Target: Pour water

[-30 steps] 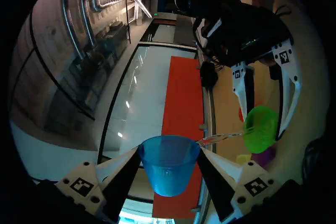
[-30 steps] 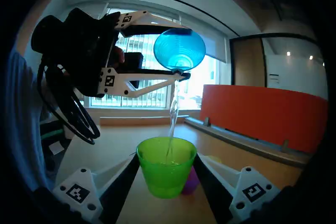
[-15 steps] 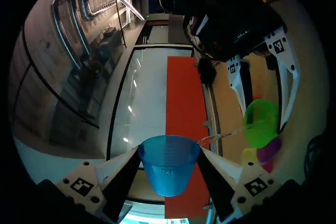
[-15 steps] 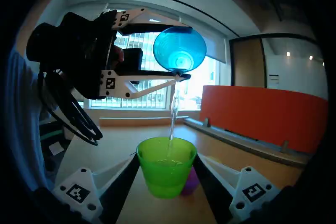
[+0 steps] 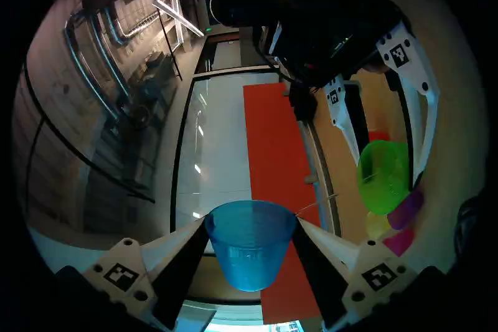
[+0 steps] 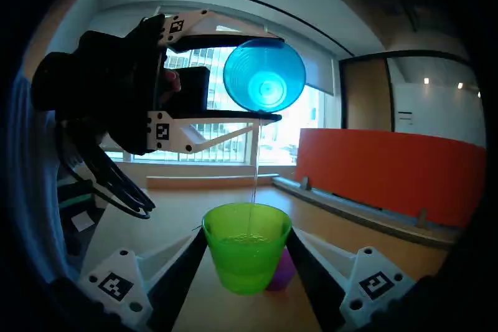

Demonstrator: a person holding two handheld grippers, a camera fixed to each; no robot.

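Pouring is under way: the left hand-held gripper (image 5: pixel 250 227), clenched on the blue cup (image 6: pixel 264 75), holds it tipped on its side above the green cup (image 6: pixel 247 254). The right hand-held gripper (image 6: pixel 247 237) grips that cup upright, with the bench (image 6: pixel 174 204) beneath. A thin stream (image 6: pixel 255 173) falls from the blue rim into the green cup near its middle. To finish cleanly, I would tilt the blue cup further only slowly, with its lip directly over the green mouth and the green cup level. How much water is left in the blue cup is hard to tell; probably little. A purple cup (image 6: pixel 283 270) sits just behind the green one.
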